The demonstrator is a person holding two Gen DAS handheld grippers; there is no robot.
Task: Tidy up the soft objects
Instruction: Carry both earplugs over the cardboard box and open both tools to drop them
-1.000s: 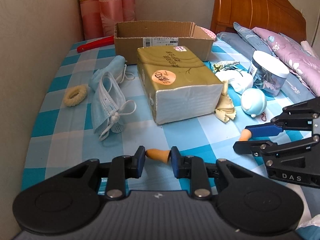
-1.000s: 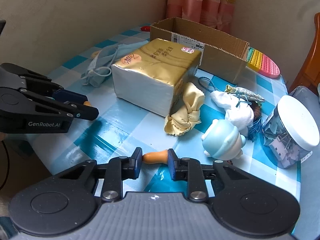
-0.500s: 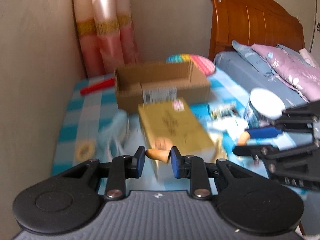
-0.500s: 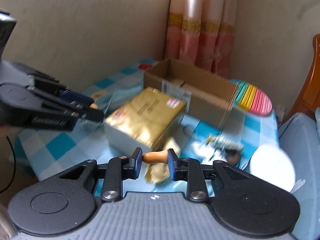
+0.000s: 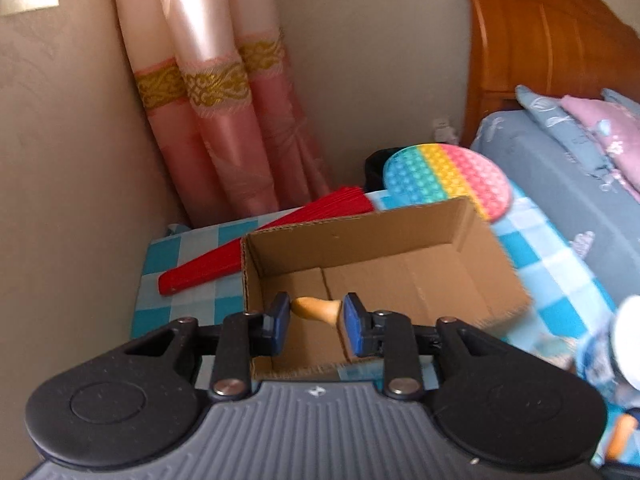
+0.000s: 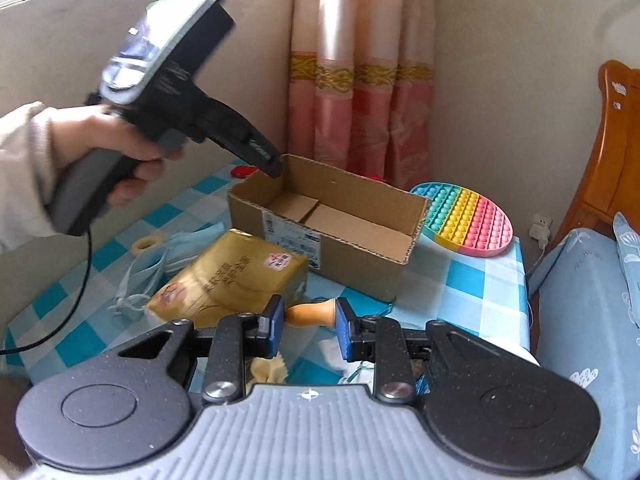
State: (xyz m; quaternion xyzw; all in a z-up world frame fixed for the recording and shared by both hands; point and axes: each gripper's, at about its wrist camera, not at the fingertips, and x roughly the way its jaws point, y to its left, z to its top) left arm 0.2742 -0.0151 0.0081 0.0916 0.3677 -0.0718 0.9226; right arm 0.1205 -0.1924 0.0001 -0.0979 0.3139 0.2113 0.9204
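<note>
An open, empty cardboard box (image 5: pixel 372 264) stands at the back of the checked table; it also shows in the right wrist view (image 6: pixel 332 220). My left gripper (image 5: pixel 314 322) hovers over the box's near left corner, jaws a little apart with nothing soft between them; its body shows in the right wrist view (image 6: pixel 256 152). My right gripper (image 6: pixel 310 324) is held above the gold tissue pack (image 6: pixel 232 280), jaws a little apart and empty. Blue face masks (image 6: pixel 160 268) and a cream hair tie (image 6: pixel 146 245) lie left of the pack. A yellow cloth (image 6: pixel 266 368) peeks out below the right gripper.
A rainbow pop-it mat (image 5: pixel 448 180) leans behind the box, also in the right wrist view (image 6: pixel 468 220). A red folded fan (image 5: pixel 256 248) lies left of the box. Curtain (image 5: pixel 216 128) and wall stand behind; a bed (image 5: pixel 568 184) runs along the right.
Both grippers have risen and moved toward the back of the table. The left one now hangs over the cardboard box; the table's front objects have dropped out of its view.
</note>
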